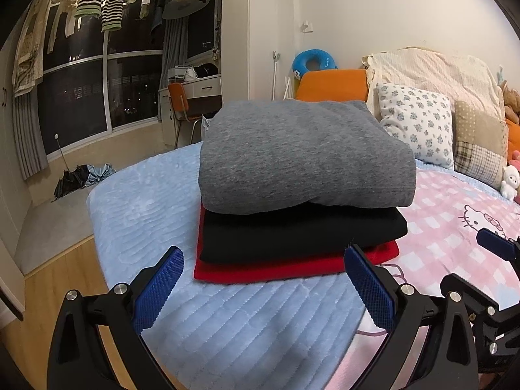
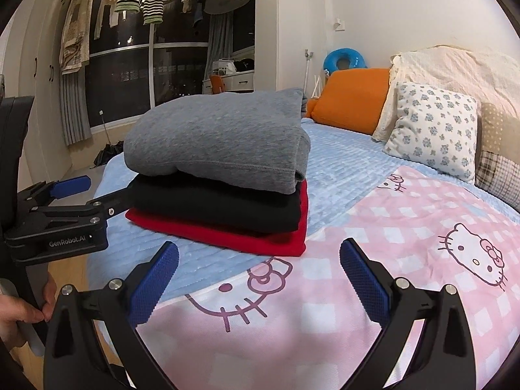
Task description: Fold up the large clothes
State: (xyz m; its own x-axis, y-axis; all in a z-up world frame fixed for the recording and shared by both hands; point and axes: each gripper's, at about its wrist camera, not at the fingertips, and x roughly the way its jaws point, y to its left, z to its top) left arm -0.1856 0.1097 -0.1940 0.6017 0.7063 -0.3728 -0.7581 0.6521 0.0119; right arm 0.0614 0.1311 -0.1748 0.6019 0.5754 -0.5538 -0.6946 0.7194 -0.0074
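A wide bed covered by a quilted pale-blue bedspread fills both views, and a pink checked cartoon-cat blanket lies over its near right part. Near the bedspread's near left corner stands a stack of three folded garments: a thick grey knitted sweater on top, a black folded garment under it, and a flat red folded garment at the bottom, touching the bedspread. At the head edge lean an orange cushion and a white pillow with blue flowers. The left gripper, black with blue ribbed pads, hangs just before the stack with its jaws spread wide and holding nothing. The right gripper hangs over the blanket, jaws likewise wide and empty.
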